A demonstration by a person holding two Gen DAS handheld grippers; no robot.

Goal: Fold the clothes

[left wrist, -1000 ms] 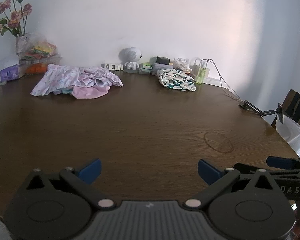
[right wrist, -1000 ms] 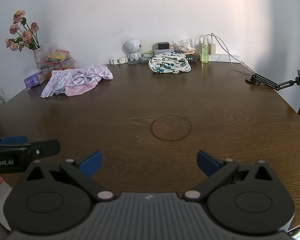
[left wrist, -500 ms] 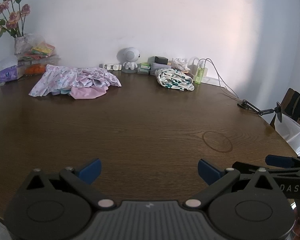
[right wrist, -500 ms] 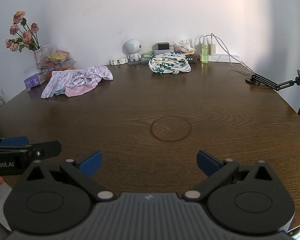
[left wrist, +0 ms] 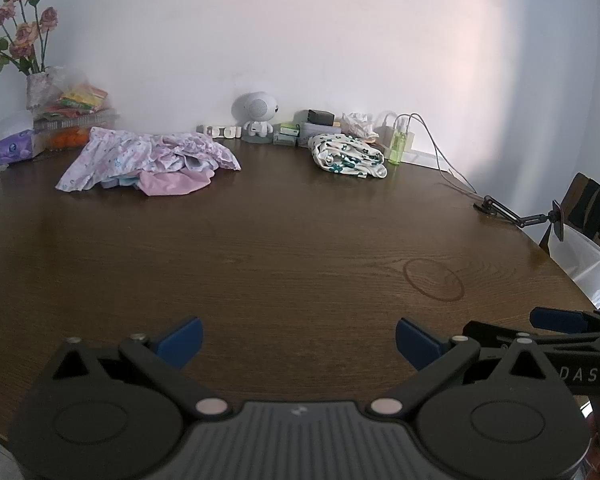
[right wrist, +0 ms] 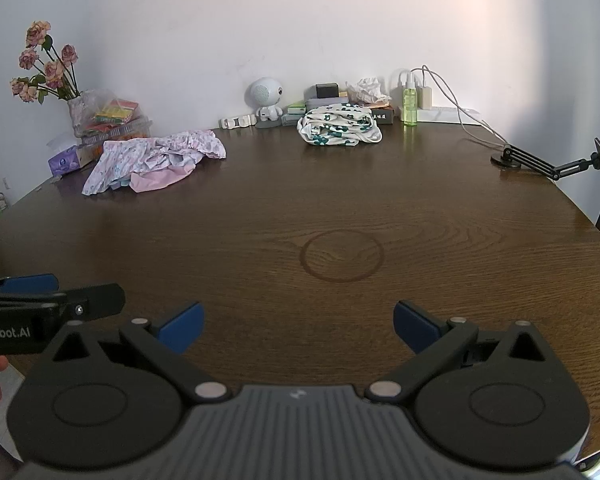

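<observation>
At counter (left wrist: 284,240) near edge, left gripper (left wrist: 299,338) and right gripper (right wrist: 296,322) hover side by side, fingers spread wide, both empty. Pink clothes pile (left wrist: 148,160) far left, green-print garment (right wrist: 338,126) bunched by back wall, well apart from both.

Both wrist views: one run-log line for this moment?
stage: pre-grasp | left claw: open, empty | right claw: open, empty | pink clothes pile: unfolded, far left | white-green garment: bundled, far centre

left gripper (left wrist: 299,340) | blk body, blue pads | right gripper (right wrist: 296,322) | same
</observation>
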